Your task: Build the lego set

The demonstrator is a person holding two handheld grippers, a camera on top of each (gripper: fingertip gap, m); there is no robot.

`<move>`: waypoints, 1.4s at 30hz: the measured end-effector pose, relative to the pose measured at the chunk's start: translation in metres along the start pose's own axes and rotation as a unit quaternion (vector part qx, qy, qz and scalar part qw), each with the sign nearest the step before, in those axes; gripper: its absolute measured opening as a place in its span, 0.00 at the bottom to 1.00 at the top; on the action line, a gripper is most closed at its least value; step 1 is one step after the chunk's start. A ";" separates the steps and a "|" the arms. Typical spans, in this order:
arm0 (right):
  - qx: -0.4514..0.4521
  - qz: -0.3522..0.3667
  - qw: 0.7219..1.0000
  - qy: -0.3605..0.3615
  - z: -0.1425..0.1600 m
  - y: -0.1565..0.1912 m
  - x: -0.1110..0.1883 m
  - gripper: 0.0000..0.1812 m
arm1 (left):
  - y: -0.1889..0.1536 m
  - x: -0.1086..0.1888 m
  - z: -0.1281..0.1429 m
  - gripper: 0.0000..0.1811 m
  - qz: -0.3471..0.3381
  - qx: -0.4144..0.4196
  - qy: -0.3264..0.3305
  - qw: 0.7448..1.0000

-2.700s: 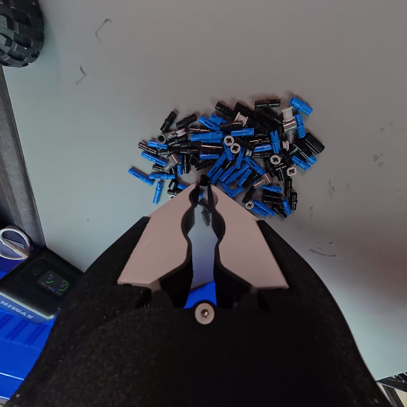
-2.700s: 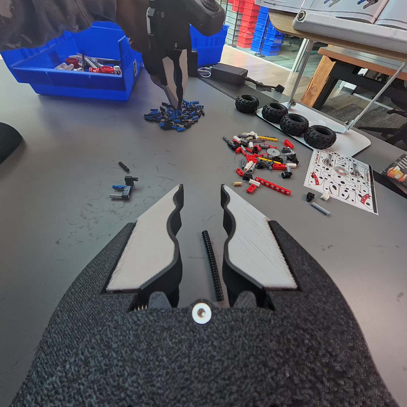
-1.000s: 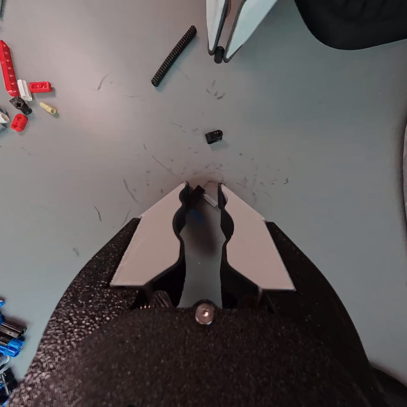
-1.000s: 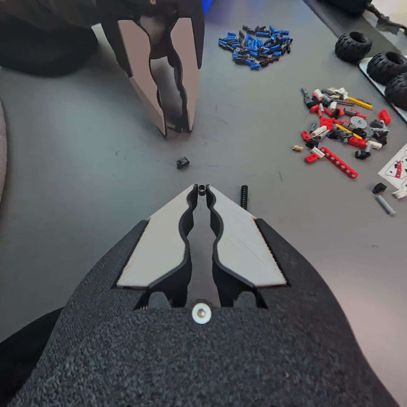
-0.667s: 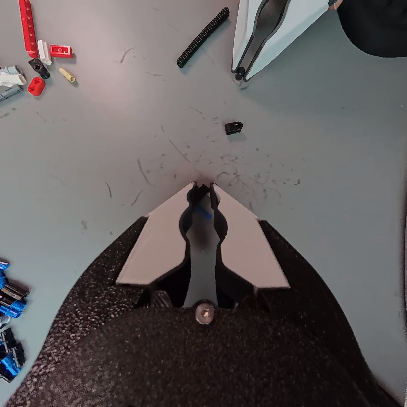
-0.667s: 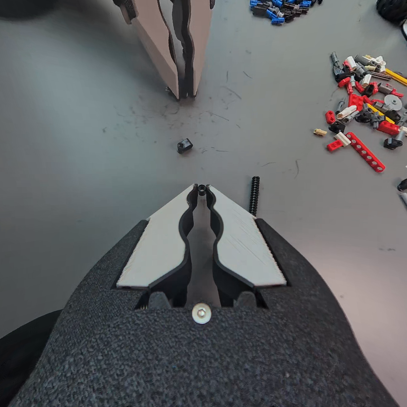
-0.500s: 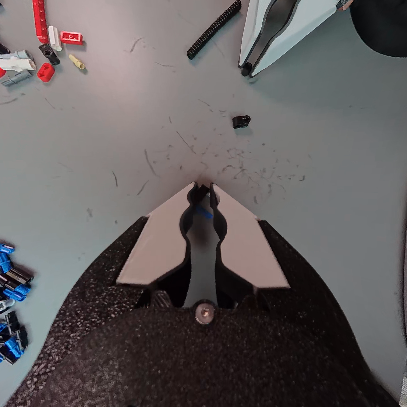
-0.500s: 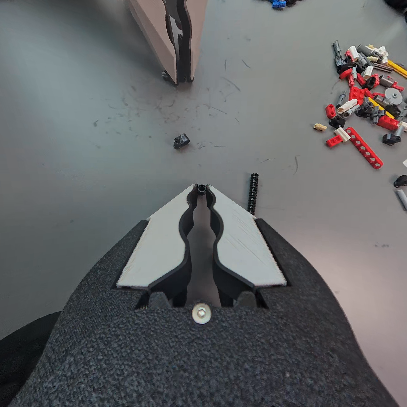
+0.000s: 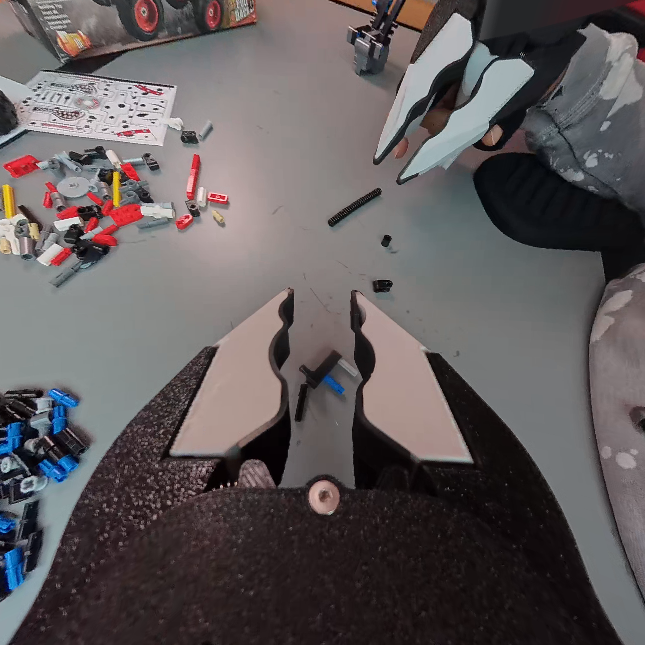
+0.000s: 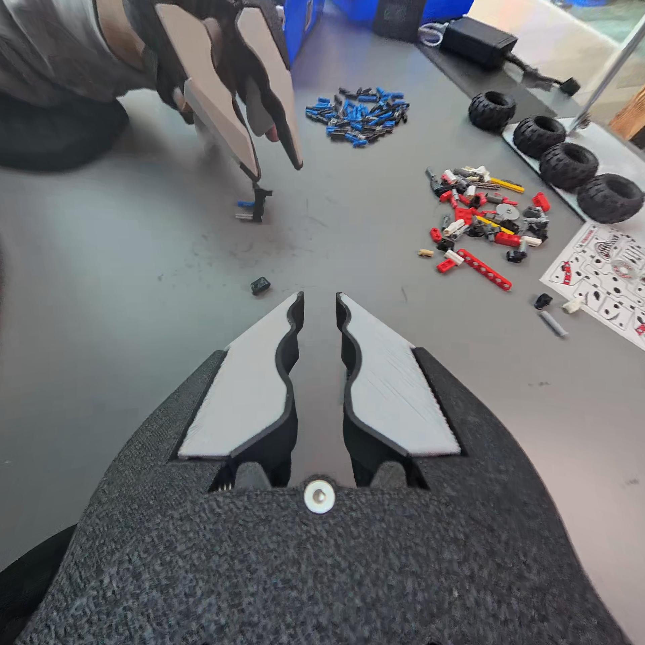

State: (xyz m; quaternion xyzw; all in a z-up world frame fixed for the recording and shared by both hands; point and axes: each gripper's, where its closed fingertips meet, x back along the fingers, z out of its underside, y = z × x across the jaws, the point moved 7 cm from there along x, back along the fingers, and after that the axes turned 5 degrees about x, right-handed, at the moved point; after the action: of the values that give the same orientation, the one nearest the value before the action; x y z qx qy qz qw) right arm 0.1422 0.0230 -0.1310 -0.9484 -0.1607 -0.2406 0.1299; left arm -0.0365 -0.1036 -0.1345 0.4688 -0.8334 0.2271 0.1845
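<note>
My left gripper is open and empty. A small black assembly with a blue pin and a pale pin lies on the grey table between its fingers, next to a loose black pin. In the right wrist view the assembly sits just under the left gripper. My right gripper is open and empty, raised above the table; it also shows in the left wrist view. A small black bush and a black connector lie between the two grippers.
A black ribbed rod lies near the right gripper. A pile of blue and black pins, a pile of red, grey and black parts, several tyres, a sticker sheet and the set's box surround the work area. Some 12 cm of space lies between my two pairs of fingers. From my right tips it is roughly 5 cm to the small black bush; from my left, 12 cm. The black connector sits 7 cm or so from the ends of my right fingers. It turns up in the right wrist view as well.
Both grippers have opened and drawn back. The left one let go of the small assembly, now on the table. The right one let go of the black bush, which lies on the table.
</note>
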 end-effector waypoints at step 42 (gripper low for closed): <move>0.039 0.047 0.992 -0.115 -0.025 0.005 0.005 0.09 | 0.003 0.036 -0.006 0.02 0.138 0.130 -0.107 0.976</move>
State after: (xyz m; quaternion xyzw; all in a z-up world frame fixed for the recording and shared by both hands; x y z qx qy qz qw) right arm 0.1377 0.0111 -0.1080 -0.9704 -0.1391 -0.1175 0.1586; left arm -0.0558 -0.1239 -0.1114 0.3905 -0.8685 0.3054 -0.0017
